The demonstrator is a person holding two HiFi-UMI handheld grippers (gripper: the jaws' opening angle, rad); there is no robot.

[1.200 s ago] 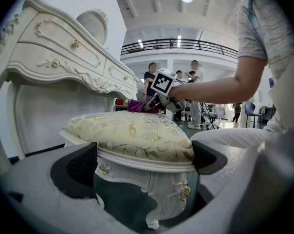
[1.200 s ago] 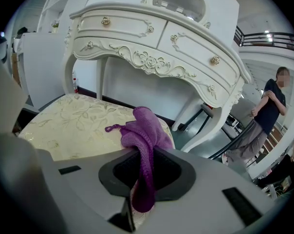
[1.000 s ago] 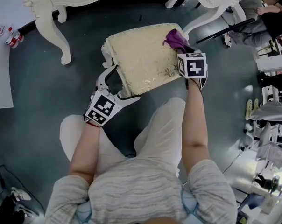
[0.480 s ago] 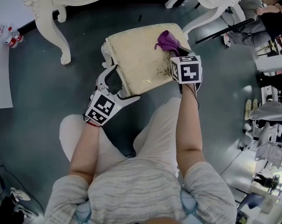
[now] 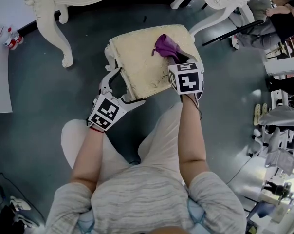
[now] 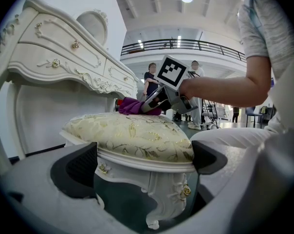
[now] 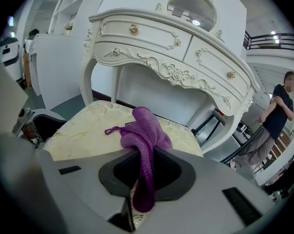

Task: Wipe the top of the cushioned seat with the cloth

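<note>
Atop the cushioned seat (image 5: 137, 57), your right gripper (image 7: 144, 174) clamps the cloth (image 7: 146, 130). Your left gripper (image 6: 146, 164) gapes wide around the seat's corner.

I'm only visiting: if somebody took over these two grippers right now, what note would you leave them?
Left gripper: jaws open, straddling the near corner of the cushioned seat; contact unclear.
Right gripper: jaws shut on the purple cloth, which lies on the seat's far right part.
Done: the cloth is on the seat; how much has been wiped can't be told.
To do: sweep the cloth over the rest of the top.
</note>
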